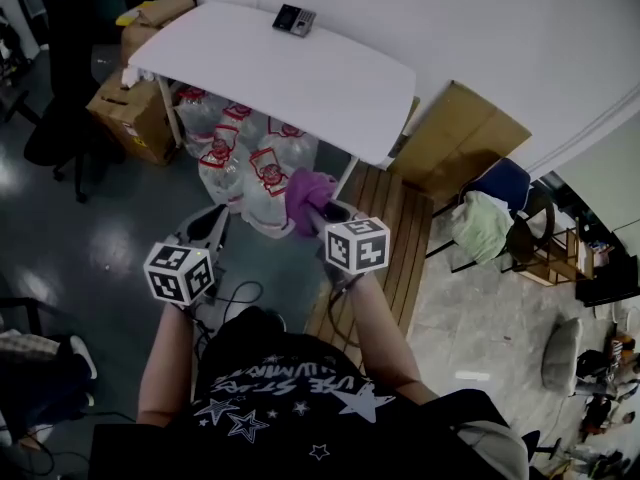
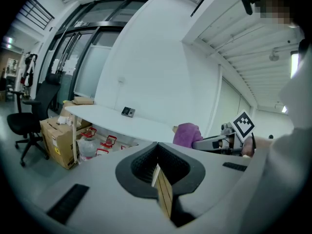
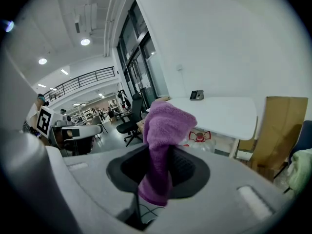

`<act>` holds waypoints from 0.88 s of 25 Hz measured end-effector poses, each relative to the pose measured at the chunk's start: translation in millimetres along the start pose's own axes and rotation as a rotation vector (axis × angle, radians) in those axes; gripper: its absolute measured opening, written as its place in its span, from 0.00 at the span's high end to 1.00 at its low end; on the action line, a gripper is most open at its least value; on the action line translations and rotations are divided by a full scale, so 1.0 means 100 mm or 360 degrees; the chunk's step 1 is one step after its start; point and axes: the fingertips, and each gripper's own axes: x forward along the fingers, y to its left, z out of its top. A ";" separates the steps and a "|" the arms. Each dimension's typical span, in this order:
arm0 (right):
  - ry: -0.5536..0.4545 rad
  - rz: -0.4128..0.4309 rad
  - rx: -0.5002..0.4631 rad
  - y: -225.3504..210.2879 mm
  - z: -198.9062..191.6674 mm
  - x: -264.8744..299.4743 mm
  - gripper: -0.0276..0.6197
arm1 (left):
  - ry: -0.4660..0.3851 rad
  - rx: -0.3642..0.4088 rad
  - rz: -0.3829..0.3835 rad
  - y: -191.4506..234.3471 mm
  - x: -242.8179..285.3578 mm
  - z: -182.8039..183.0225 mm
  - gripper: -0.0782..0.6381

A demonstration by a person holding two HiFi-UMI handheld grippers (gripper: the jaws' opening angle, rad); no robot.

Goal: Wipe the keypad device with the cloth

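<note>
The dark keypad device (image 1: 295,19) lies at the far edge of a white table (image 1: 300,78), well ahead of both grippers. A purple cloth (image 1: 308,196) sticks up out of my right gripper (image 1: 325,213), which is shut on it in front of the table's near edge. In the right gripper view the cloth (image 3: 163,145) droops over the jaws, with the keypad device (image 3: 197,95) small on the table (image 3: 219,112) behind. My left gripper (image 1: 210,223) is held level beside it, shut on nothing. The left gripper view shows the closed jaws of the left gripper (image 2: 158,167), the keypad device (image 2: 128,111) and the cloth (image 2: 186,133).
Several water jugs (image 1: 250,158) stand under the table. Cardboard boxes (image 1: 135,113) sit at its left end, and a flat carton (image 1: 460,138) leans on the wall at right. A wooden slat platform (image 1: 385,228), a chair with clothes (image 1: 490,213) and a black office chair (image 1: 60,128) stand around.
</note>
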 end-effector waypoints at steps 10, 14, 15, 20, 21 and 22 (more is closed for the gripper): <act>-0.0007 0.0052 -0.0014 0.04 0.02 0.05 0.81 | 0.0009 0.0050 0.0000 0.03 0.08 0.10 0.88; 0.0006 0.0047 -0.0022 0.05 0.02 0.11 0.81 | 0.0007 0.0054 -0.0010 0.10 0.13 0.13 0.88; 0.0009 0.0045 -0.0022 0.04 0.03 0.13 0.81 | 0.0005 0.0057 -0.0016 0.12 0.15 0.14 0.88; -0.0006 0.0018 -0.0014 0.05 0.18 0.31 0.81 | -0.0008 0.0062 -0.0039 0.32 0.22 0.25 0.88; -0.0008 0.0011 -0.0012 0.06 0.22 0.37 0.81 | -0.0010 0.0063 -0.0043 0.39 0.23 0.28 0.88; -0.0008 0.0004 -0.0010 0.08 0.26 0.43 0.81 | -0.0013 0.0062 -0.0047 0.46 0.24 0.31 0.88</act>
